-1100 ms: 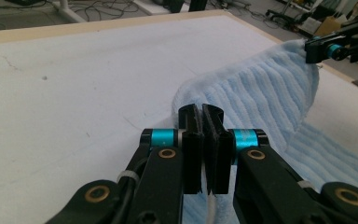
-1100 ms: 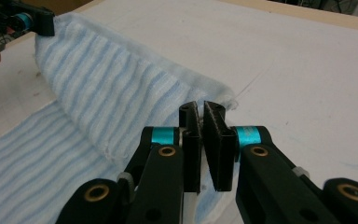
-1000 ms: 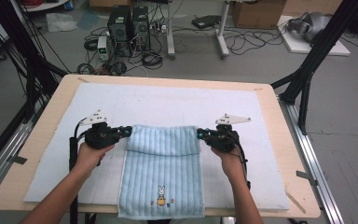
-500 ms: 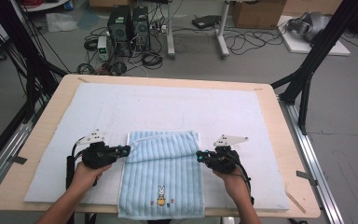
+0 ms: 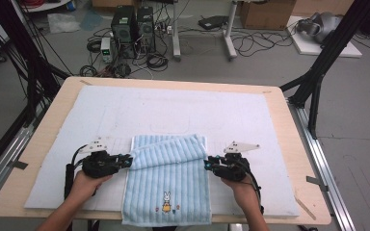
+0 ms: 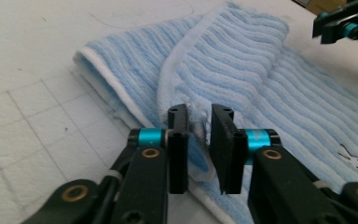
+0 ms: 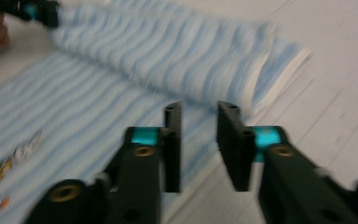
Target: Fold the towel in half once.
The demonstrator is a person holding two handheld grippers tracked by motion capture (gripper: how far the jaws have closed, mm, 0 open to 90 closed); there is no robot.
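The blue towel [image 5: 167, 180] lies at the lower middle of the worktop [image 5: 279, 120], its far edge folded over. Both the left gripper [image 5: 127, 160] and right gripper [image 5: 207, 165] have just been opening, letting go; smoothing or another fold probably remains.

each gripper, left gripper [image 5: 125, 160] and right gripper [image 5: 208, 165], is black, with flat square-tipped jaws, a teal band behind each jaw and brass-coloured rivets on the linkage arms. a pale grey three-cornered plate sits on top of each, and a black cable trails back along the bare, sleeveless forearms.
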